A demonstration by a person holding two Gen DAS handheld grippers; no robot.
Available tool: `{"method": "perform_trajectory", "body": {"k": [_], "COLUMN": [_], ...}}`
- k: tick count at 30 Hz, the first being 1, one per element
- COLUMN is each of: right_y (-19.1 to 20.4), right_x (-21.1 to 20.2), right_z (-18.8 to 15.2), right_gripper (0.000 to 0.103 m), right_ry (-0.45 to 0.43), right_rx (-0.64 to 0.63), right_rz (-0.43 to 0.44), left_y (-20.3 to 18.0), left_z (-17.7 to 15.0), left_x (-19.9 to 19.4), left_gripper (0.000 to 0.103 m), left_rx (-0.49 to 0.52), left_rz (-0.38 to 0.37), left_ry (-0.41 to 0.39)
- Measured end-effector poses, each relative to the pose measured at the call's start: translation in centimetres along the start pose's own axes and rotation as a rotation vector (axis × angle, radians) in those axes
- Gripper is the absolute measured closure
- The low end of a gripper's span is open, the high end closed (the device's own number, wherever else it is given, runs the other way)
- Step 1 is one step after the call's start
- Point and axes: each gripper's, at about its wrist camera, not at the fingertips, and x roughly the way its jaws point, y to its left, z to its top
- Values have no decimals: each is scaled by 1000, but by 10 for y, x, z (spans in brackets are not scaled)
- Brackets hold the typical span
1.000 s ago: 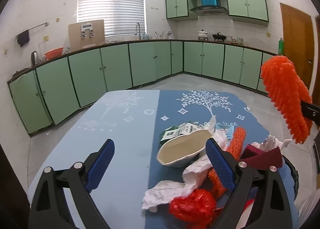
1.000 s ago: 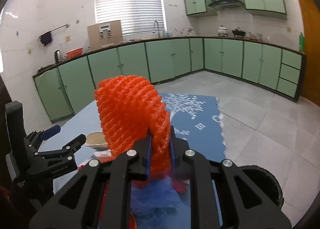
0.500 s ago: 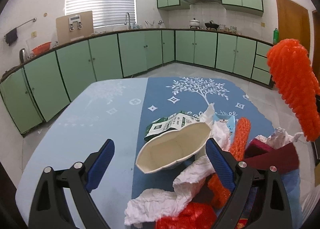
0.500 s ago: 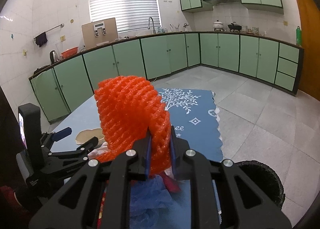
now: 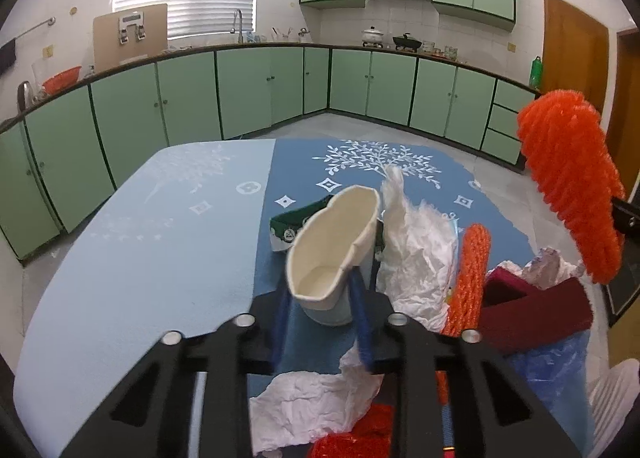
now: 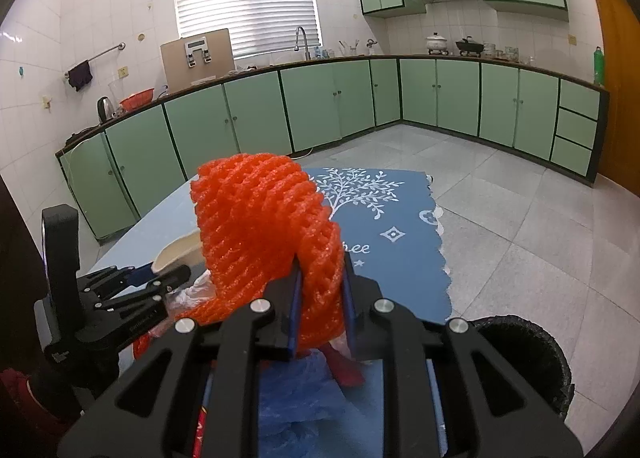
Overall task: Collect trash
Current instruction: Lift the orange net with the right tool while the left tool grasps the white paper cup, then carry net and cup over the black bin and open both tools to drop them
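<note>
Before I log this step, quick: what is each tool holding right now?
Left tool: its jaws have just been closing and now pinch the squashed paper cup.
Right tool: closed on the orange foam net.

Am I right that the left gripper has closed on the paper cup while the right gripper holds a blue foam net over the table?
Nearly: the net is orange, not blue, as the right wrist view shows. The right gripper holds the orange foam net, while the left gripper, whose jaws have just been closing, is clamped on the paper cup.
</note>
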Motion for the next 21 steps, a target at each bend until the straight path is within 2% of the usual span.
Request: {"method": "perform_trajectory", "body": {"k": [5, 13, 18, 21], "right_y": [-1, -1, -11, -23], "right_x": [-4, -22, -41, -53], "right_z": [-1, 1, 3, 4], "right_gripper": [84, 89, 89, 89], "right_ry": [-8, -59, -98, -112], "right_rx": [1, -6, 7, 29], "right_rz": [1, 5, -16, -50], "left_y": [0, 2, -8, -23], "left_z": [3, 12, 21, 28], "left_x": [-13, -42, -64, -73], "left_gripper": [80, 82, 82, 82], "left_rx": [1, -26, -13, 5], "left_rz": [24, 47, 25, -14], "left_ry": [-51, -131, -174, -188]}}
